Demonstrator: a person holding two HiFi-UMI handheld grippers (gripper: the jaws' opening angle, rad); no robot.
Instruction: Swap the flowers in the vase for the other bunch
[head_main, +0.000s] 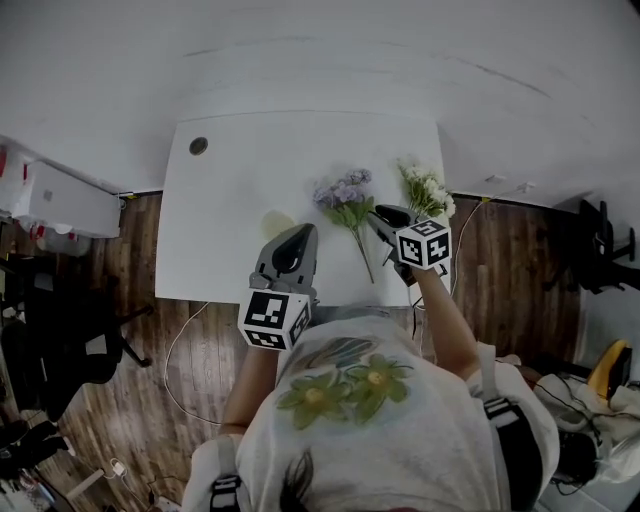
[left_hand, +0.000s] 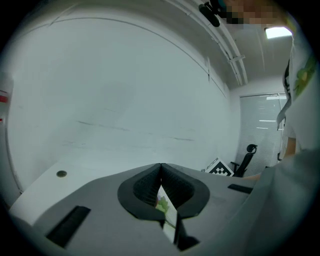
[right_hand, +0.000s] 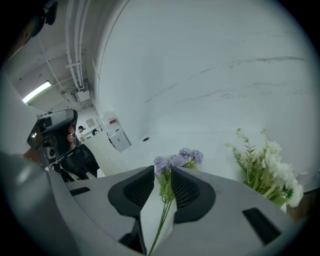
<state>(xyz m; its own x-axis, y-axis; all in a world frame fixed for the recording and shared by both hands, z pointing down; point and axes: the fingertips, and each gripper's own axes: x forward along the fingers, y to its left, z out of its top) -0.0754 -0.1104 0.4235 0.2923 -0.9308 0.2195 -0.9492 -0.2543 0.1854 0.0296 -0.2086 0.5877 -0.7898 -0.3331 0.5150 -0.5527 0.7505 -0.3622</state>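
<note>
A bunch of purple flowers (head_main: 345, 192) lies flat on the white table (head_main: 230, 200), its stems pointing at the front edge. My right gripper (head_main: 378, 214) hovers just above those stems, and its jaws stand a little apart. In the right gripper view the purple flowers (right_hand: 178, 159) and their stem show through the gap of the right gripper (right_hand: 162, 171), with no pad pressing on them. A white bunch (head_main: 426, 190) is near the table's right edge, and the white bunch (right_hand: 267, 170) shows at the right. My left gripper (head_main: 303, 233) is shut and empty beside a pale yellowish patch (head_main: 276, 224); I cannot tell what the patch is. The left gripper (left_hand: 161, 165) has its tips touching.
A round cable hole (head_main: 198, 146) sits in the table's far left corner. Wooden floor (head_main: 520, 260) lies on both sides of the table. A dark office chair (head_main: 70, 340) stands to the left, and a white cabinet (head_main: 60, 200) stands against the wall.
</note>
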